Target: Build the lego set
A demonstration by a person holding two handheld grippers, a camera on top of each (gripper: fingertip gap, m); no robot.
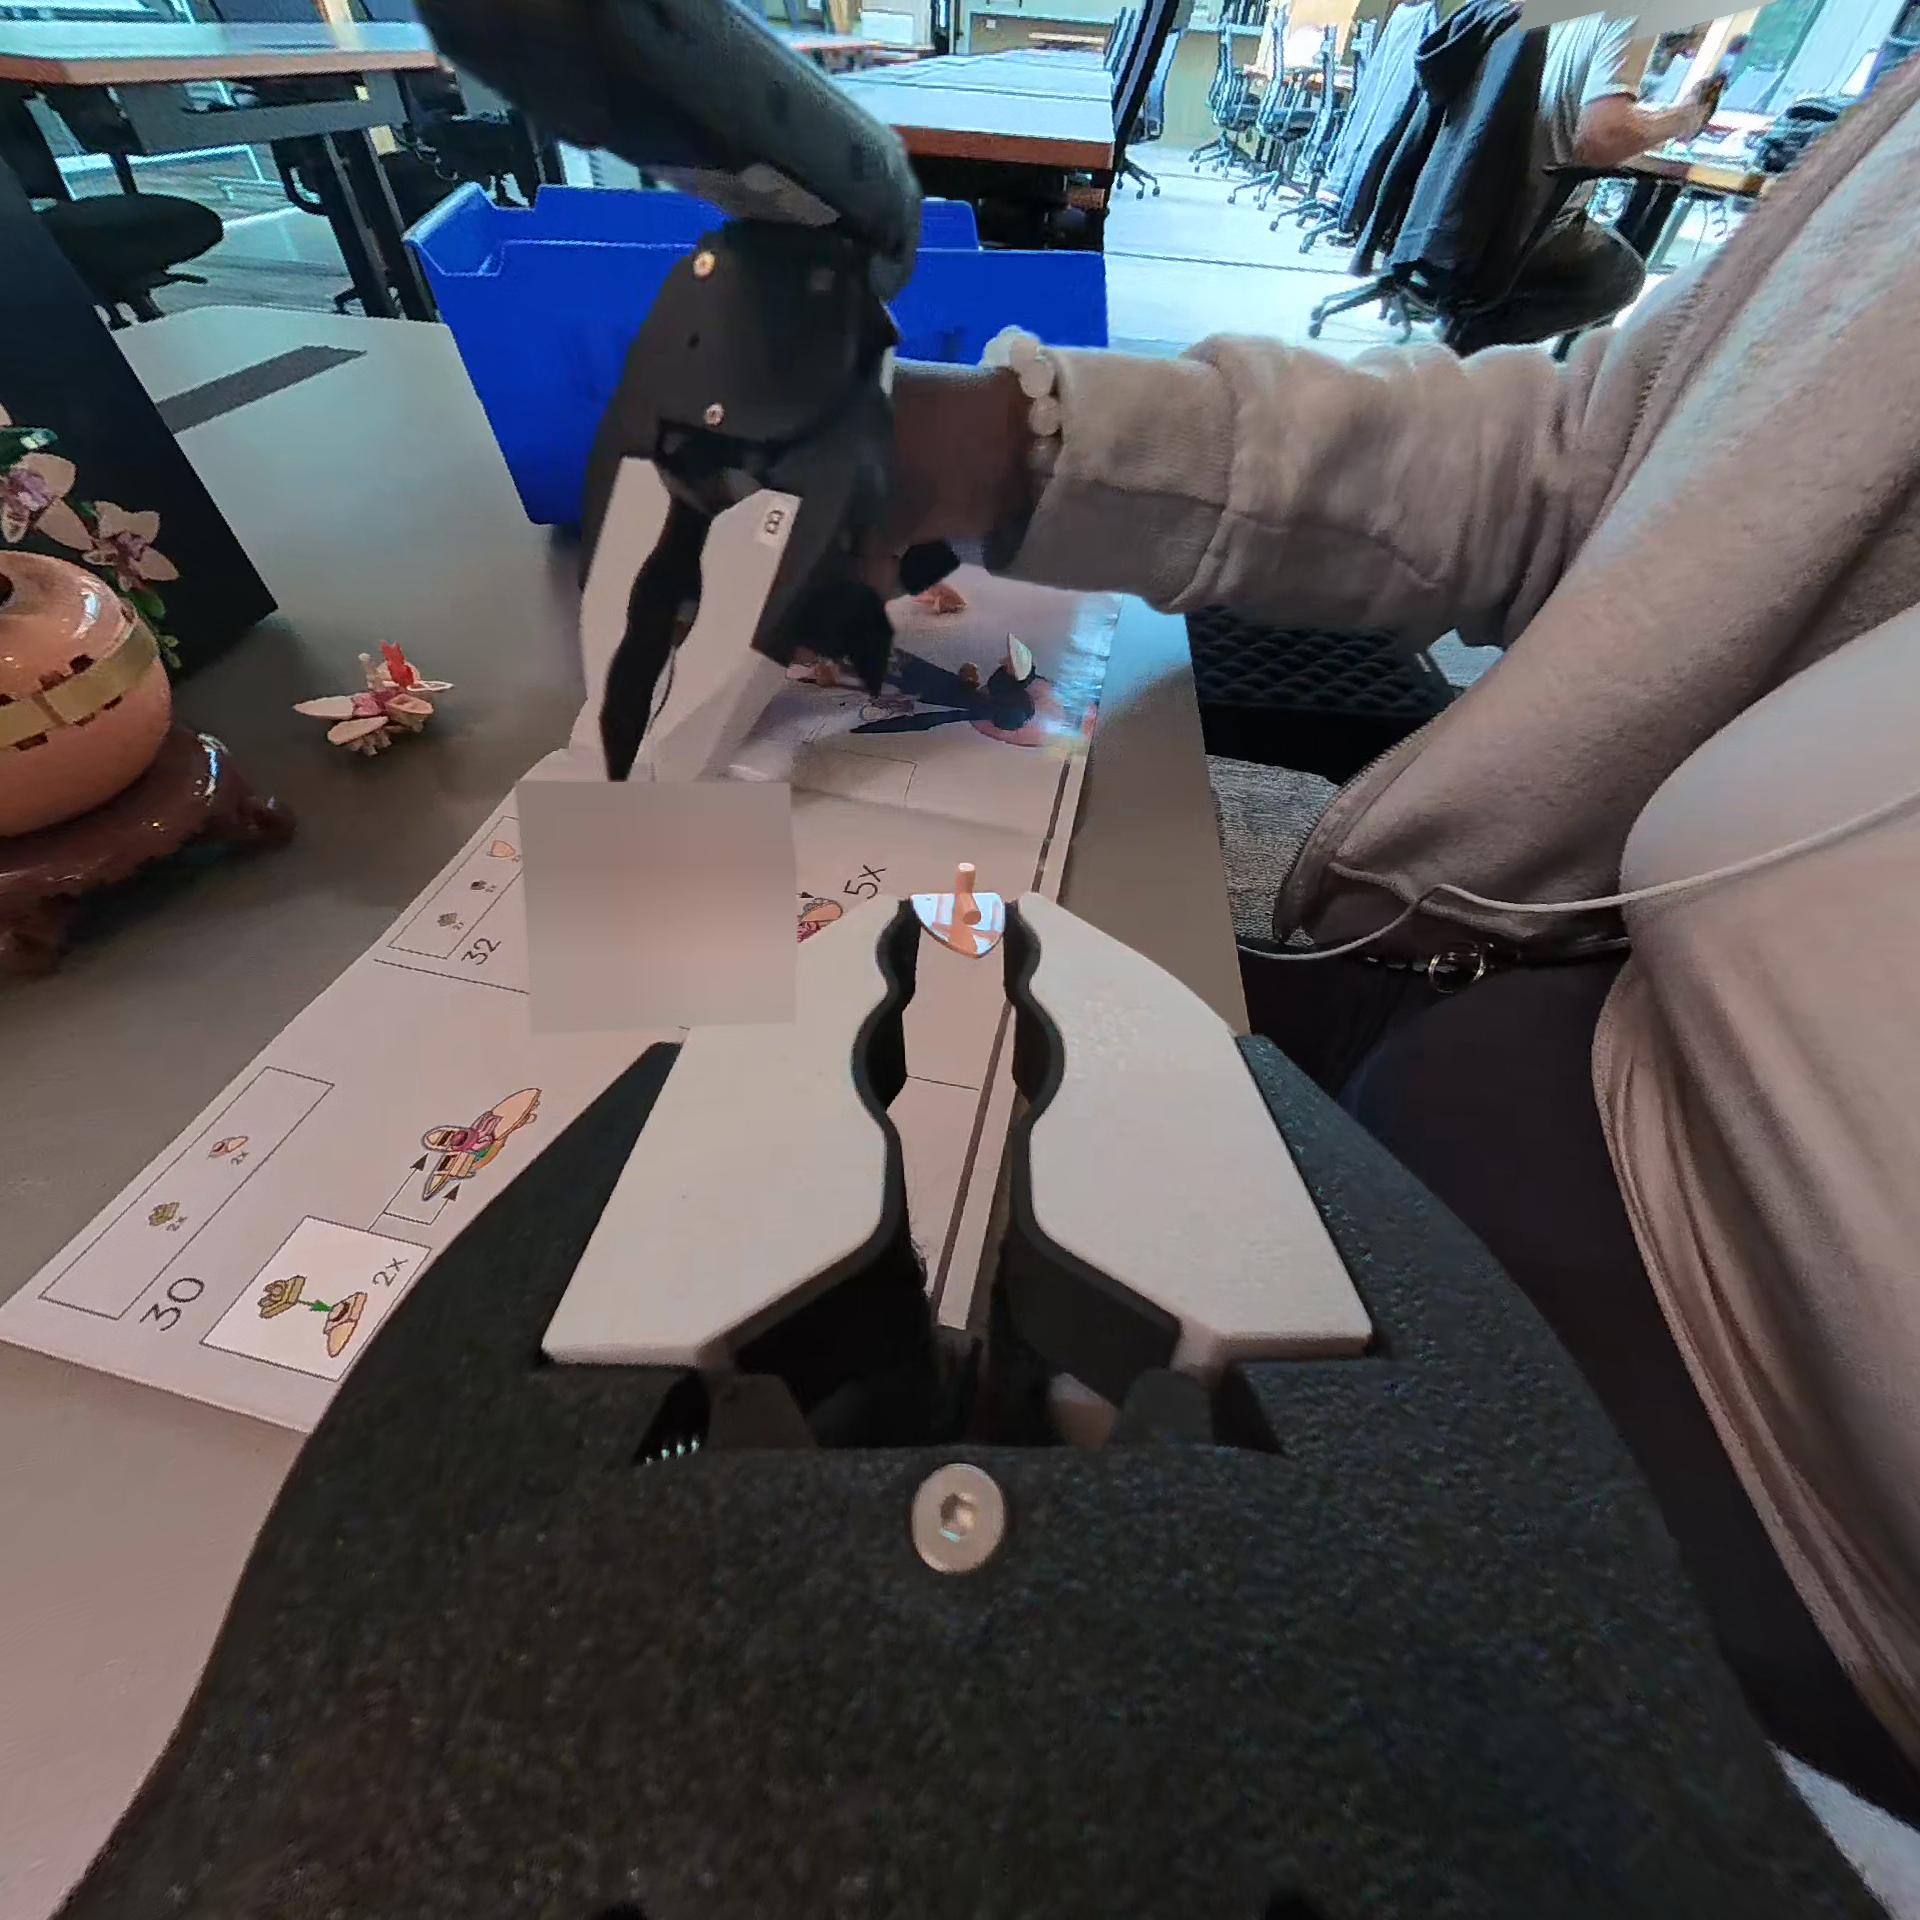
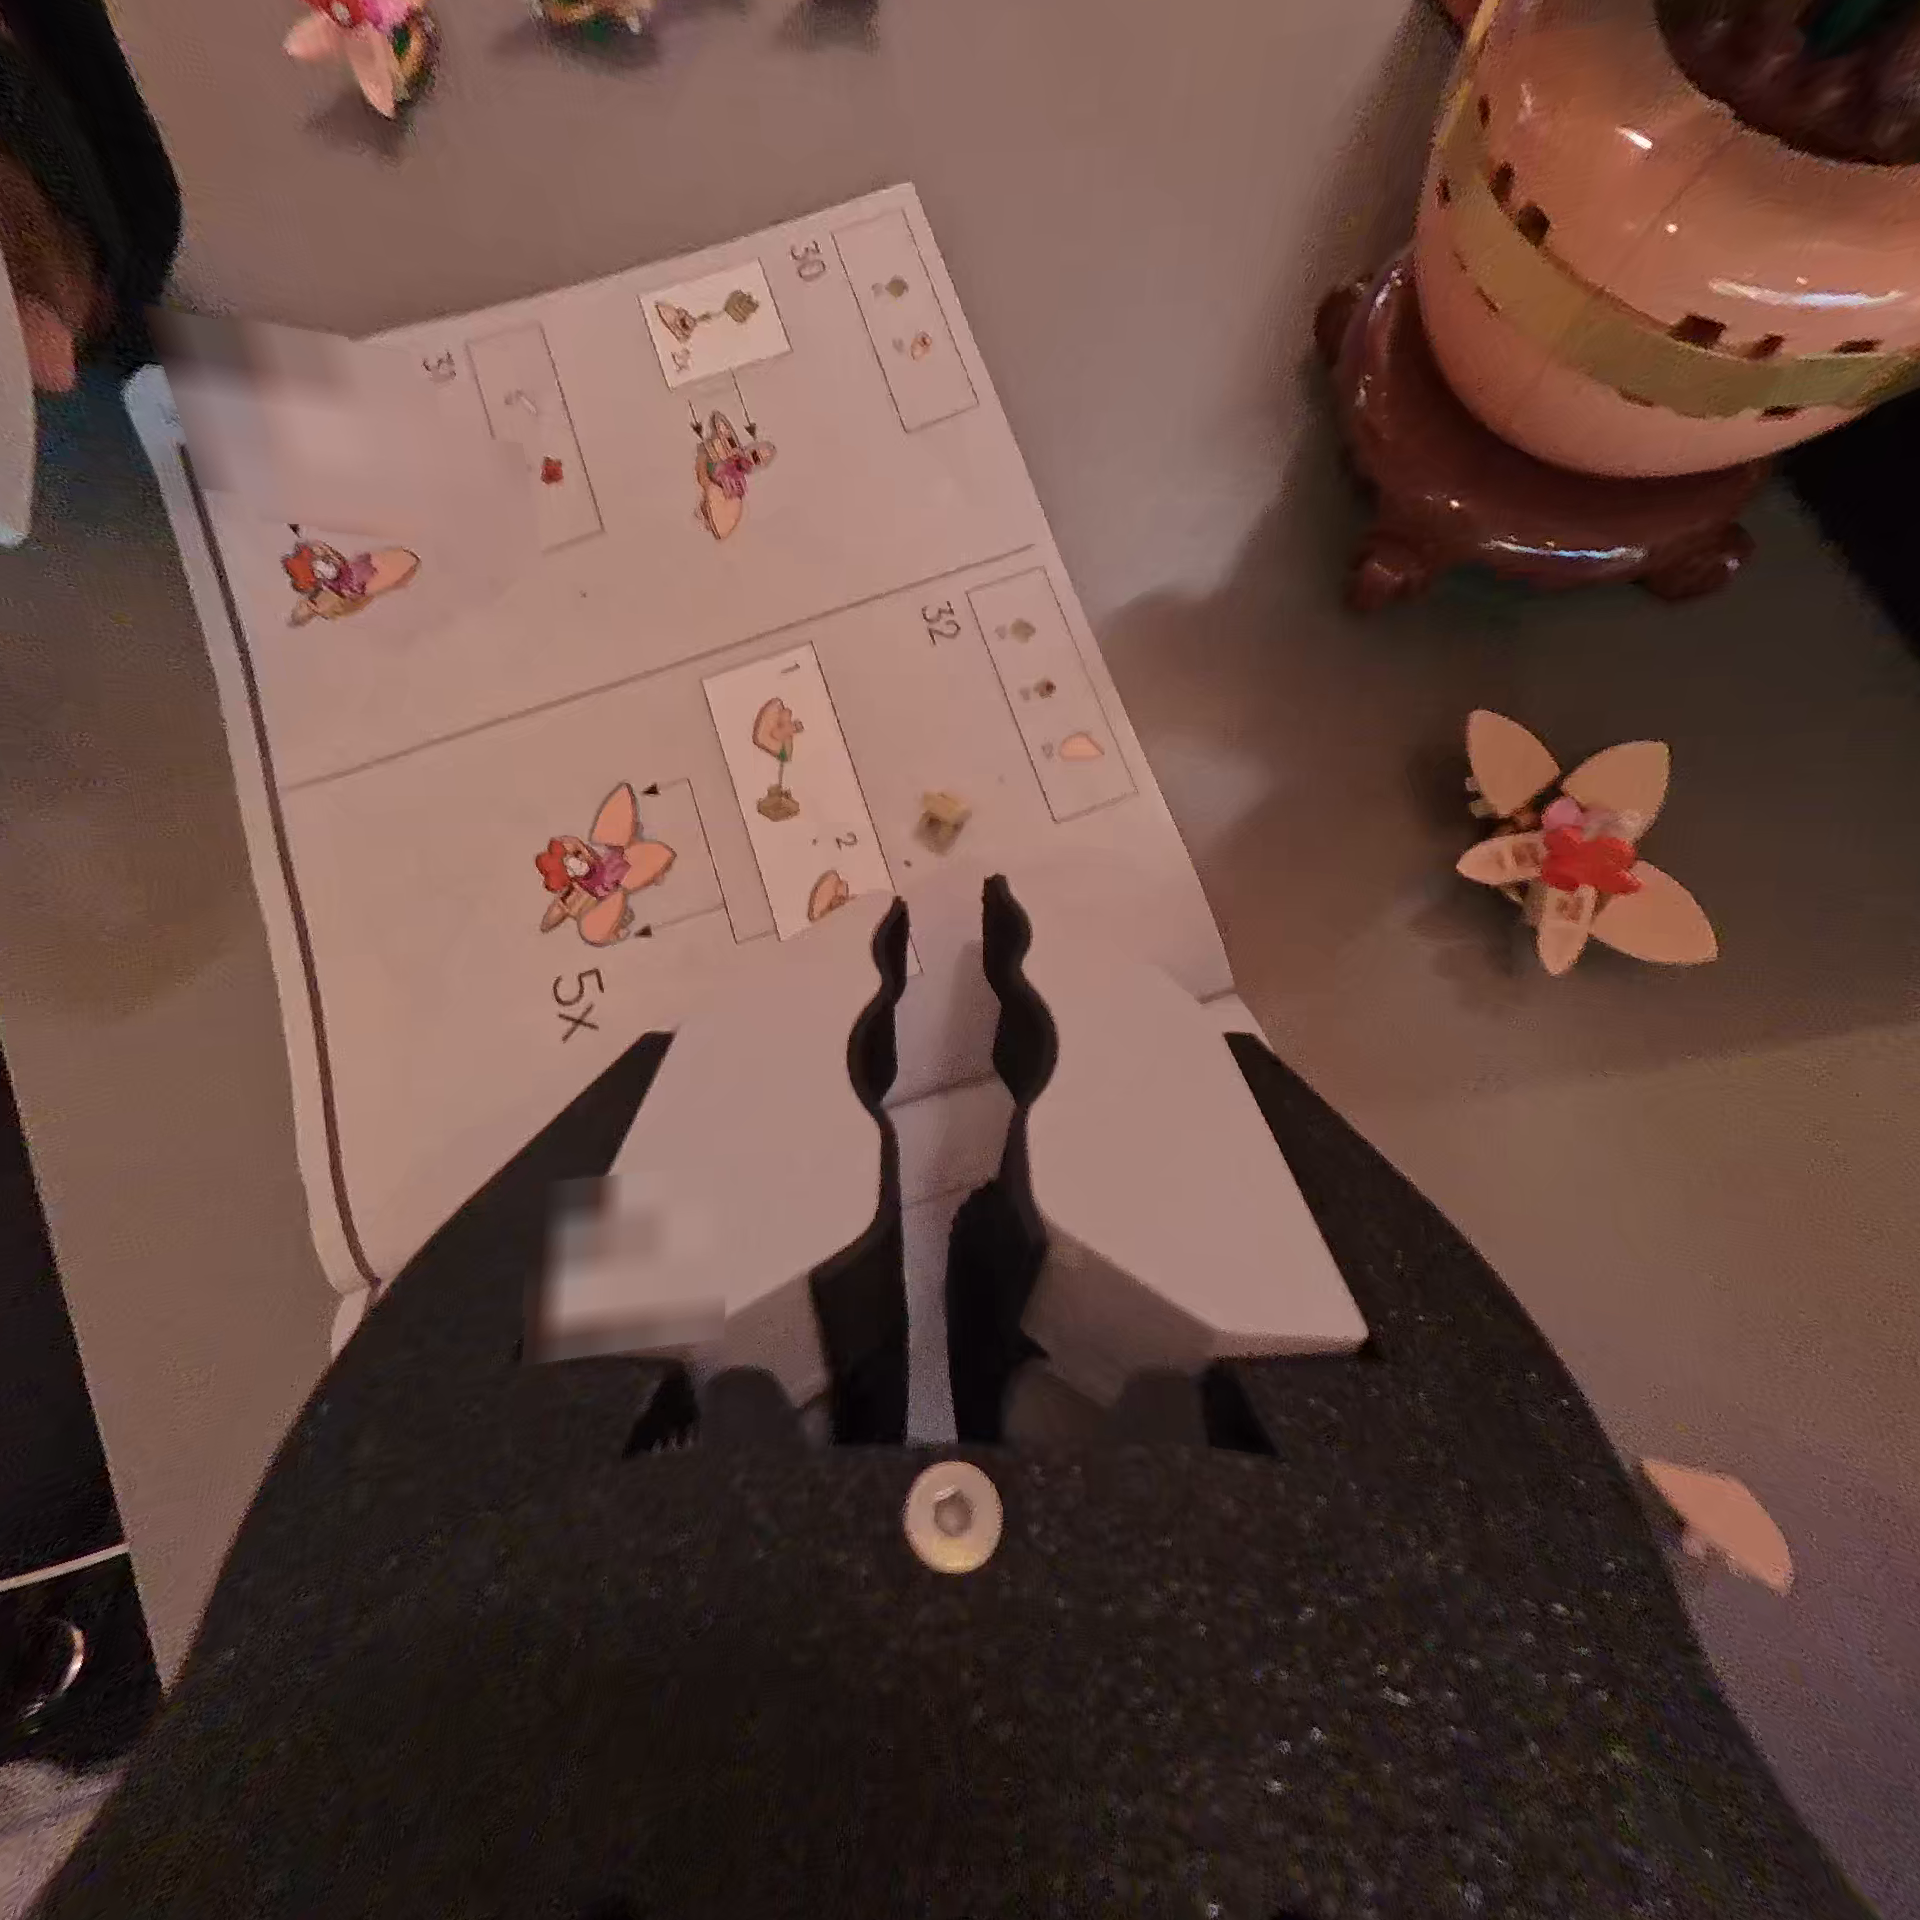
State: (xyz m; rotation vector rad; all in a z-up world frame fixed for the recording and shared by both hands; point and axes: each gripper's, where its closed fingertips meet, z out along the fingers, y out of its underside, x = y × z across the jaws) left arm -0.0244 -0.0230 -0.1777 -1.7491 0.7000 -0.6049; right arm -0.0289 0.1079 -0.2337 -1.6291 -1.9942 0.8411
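While left gripper (image 1: pixel 961 920) pinches pale pink petal piece (image 1: pixel 961 925) at fingertips, above instruction booklet (image 1: pixel 312 1195), right gripper (image 2: pixel 943 894) hangs over same booklet with jaws parted, nothing between. Small tan brick (image 2: pixel 942 819) lies on page just ahead of right fingertips. Finished flower (image 2: pixel 1579 847) sits on grey table (image 2: pixel 1455 1195) beside booklet, near pink vase (image 2: pixel 1662 260) on brown base.
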